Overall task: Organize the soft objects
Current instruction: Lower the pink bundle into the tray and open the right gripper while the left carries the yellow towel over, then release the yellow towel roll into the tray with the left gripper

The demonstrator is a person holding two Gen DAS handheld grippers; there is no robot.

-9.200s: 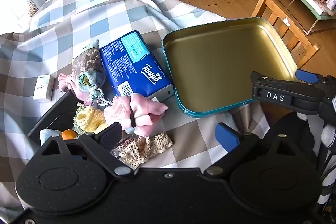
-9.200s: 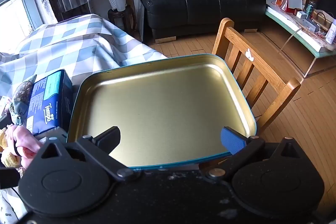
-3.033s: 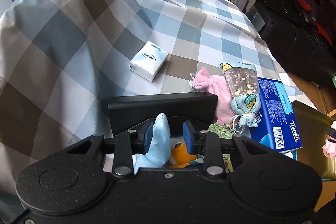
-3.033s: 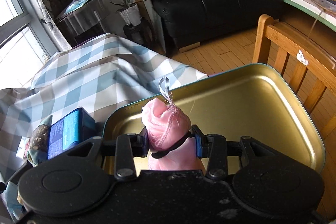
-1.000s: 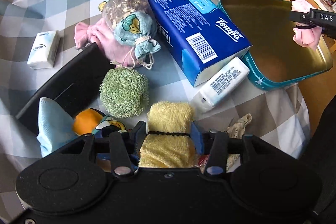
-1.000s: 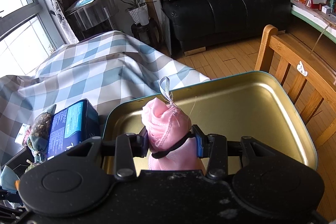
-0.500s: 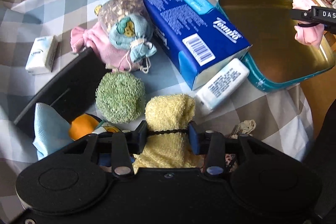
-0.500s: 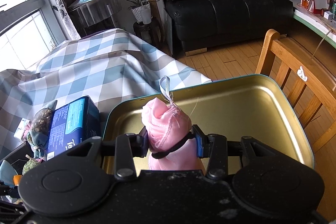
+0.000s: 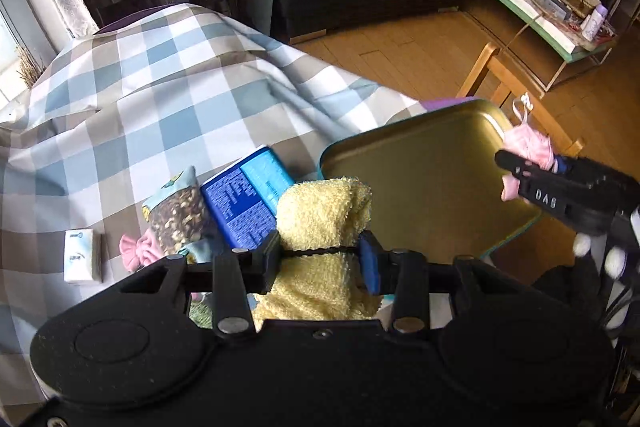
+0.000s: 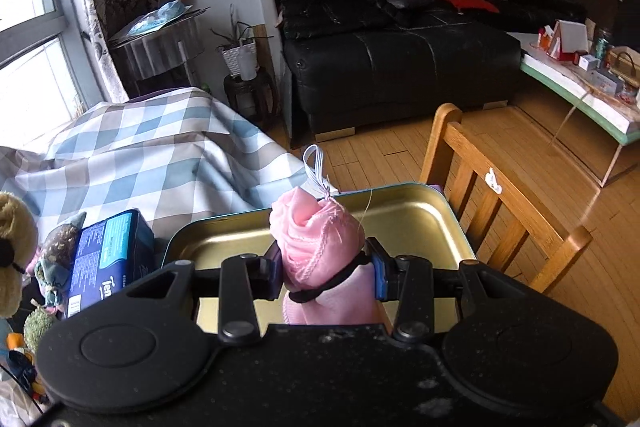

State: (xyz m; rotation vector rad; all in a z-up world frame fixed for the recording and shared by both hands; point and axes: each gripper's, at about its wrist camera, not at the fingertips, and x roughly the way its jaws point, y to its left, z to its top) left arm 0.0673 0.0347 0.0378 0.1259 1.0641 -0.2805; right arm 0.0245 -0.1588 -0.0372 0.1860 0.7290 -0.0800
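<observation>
Left hand-held gripper (image 9: 323,259) is clenched on a rolled yellow terry cloth bound with a black band (image 9: 324,227), roll upright between the pads. Its likely destination, the shallow gold metal tray with teal rim (image 9: 424,187), lies ahead and right. Right hand-held gripper (image 10: 325,274) grips a pink banded cloth bundle (image 10: 316,243) directly over that tray, so it is nearer.

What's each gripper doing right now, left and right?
Left gripper: closed on the yellow towel roll, jaws just tightened.
Right gripper: closed on the pink cloth bundle, over the gold tin tray.
</observation>
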